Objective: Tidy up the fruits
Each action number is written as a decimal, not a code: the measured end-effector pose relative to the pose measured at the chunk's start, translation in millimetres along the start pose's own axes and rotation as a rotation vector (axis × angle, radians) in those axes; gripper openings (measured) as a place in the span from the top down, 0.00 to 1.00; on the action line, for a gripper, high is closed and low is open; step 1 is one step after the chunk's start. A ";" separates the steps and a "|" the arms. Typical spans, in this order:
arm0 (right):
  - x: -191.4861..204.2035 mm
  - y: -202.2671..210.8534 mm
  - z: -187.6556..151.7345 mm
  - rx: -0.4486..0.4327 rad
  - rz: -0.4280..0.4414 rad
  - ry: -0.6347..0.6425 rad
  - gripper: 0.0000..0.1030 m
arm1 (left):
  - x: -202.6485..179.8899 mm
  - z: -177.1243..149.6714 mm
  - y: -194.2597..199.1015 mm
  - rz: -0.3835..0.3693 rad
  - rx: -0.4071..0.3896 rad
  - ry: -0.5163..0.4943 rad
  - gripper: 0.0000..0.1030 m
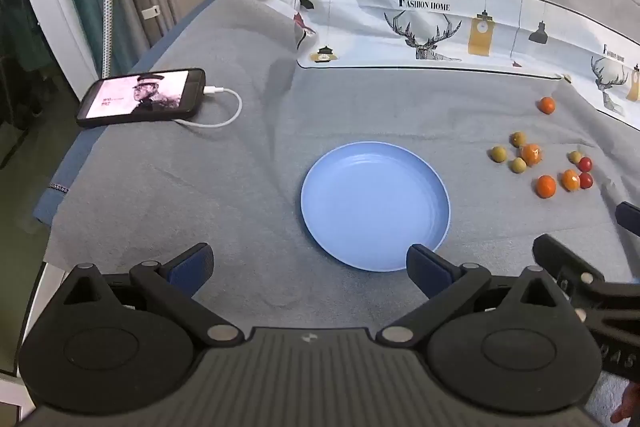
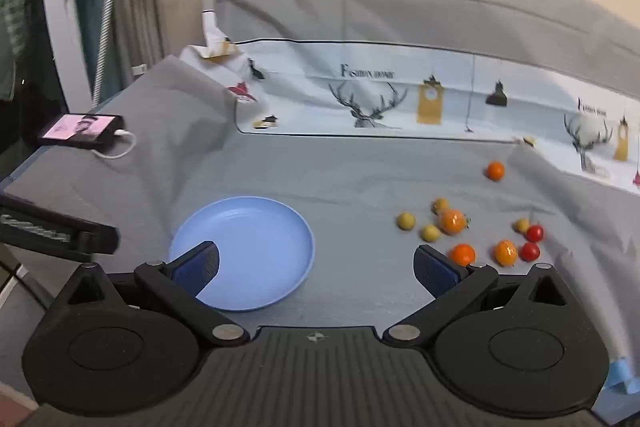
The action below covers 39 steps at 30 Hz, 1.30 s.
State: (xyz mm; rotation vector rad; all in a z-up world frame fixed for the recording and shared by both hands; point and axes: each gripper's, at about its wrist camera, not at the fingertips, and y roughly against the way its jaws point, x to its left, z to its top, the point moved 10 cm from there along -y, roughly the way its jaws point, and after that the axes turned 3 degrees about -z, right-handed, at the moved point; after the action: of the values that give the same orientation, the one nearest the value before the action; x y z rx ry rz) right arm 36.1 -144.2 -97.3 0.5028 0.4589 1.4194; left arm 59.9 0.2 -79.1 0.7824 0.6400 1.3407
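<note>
Fruits (image 2: 464, 254) lay scattered beside an empty blue plate (image 2: 280, 291) on the grey-covered worktop; both tools (left (image 1: 308, 267), right (image 2: 316, 267)) gaped wide, holding nothing, first pick apparently pending.

In the left wrist view, the right gripper (image 1: 624, 227) is cut off by the right edge, so its jaws go unseen. The blue plate (image 1: 372, 203) has its near rim hidden behind a finger (image 1: 430, 269). The right wrist view is blurred; the printed lettering (image 2: 366, 71) there is unreadable.
</note>
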 end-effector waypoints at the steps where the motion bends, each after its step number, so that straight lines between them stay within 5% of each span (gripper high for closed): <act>1: 0.5 -0.2 0.2 0.004 0.000 -0.007 0.00 | 0.8 0.2 0.4 -0.001 -0.004 0.002 0.00; 7: 29.5 8.2 7.7 -0.004 -0.040 0.014 0.00 | 7.6 4.6 7.4 -0.004 0.019 0.018 0.00; 39: 37.9 20.8 18.8 0.075 0.002 0.013 0.00 | 20.0 5.7 16.6 -0.003 -0.001 0.032 0.00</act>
State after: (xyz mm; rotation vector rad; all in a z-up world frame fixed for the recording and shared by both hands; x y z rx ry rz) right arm 33.9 -105.8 -70.0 0.5550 0.5231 1.4120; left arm 57.2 20.1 -61.8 0.7604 0.6660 1.3534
